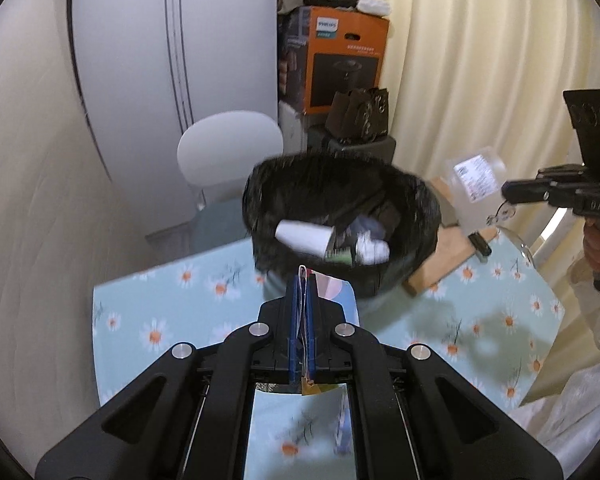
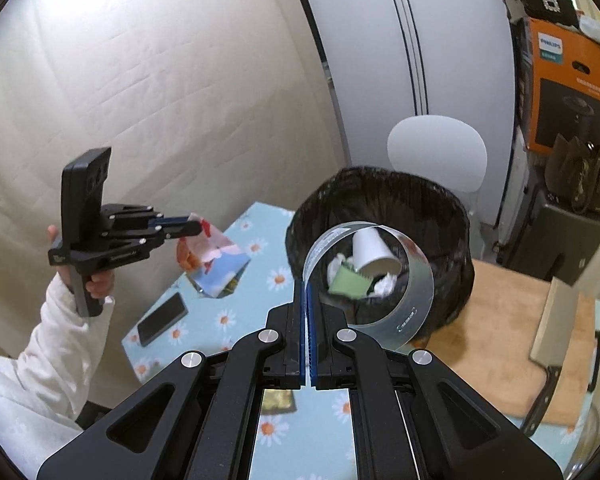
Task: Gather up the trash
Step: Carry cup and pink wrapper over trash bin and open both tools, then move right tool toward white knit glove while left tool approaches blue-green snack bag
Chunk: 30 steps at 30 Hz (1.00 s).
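Both fingers are clenched: left gripper on a wrapper, right gripper on a clear cup over the bin's rim.

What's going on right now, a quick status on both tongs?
Left tongs shut on snack wrapper. Right tongs shut on clear plastic cup, held above bin. Nothing blocking the bin.

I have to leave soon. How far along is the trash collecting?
Done: a white paper cup and crumpled tissues lie in the black-lined bin. In hand: the left claw grips a colourful snack wrapper; the right claw pinches a clear plastic cup over the bin. Left: dropping both in.
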Each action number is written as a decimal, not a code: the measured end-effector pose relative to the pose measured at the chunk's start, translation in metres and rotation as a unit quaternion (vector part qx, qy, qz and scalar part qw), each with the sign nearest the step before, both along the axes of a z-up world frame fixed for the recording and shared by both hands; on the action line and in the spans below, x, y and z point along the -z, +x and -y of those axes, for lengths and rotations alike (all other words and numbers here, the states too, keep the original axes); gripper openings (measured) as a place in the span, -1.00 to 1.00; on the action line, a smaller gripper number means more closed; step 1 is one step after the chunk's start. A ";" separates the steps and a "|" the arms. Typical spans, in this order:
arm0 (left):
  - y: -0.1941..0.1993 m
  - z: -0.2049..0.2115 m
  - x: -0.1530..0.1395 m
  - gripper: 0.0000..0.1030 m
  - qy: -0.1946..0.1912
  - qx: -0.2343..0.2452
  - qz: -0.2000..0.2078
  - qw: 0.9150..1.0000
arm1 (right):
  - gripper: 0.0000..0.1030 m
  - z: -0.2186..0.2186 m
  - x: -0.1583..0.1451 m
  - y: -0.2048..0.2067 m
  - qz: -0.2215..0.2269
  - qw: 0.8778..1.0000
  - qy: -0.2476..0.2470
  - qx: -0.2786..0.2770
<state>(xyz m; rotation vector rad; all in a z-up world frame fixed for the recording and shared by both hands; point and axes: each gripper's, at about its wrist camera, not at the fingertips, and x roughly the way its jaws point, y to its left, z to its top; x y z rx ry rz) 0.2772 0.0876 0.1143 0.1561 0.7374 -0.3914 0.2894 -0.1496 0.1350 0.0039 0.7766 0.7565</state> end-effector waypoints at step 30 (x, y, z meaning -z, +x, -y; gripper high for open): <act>0.032 0.010 0.046 0.88 0.000 -0.022 -0.011 1.000 | 0.68 0.008 0.058 0.013 -0.012 0.996 -0.067 0.050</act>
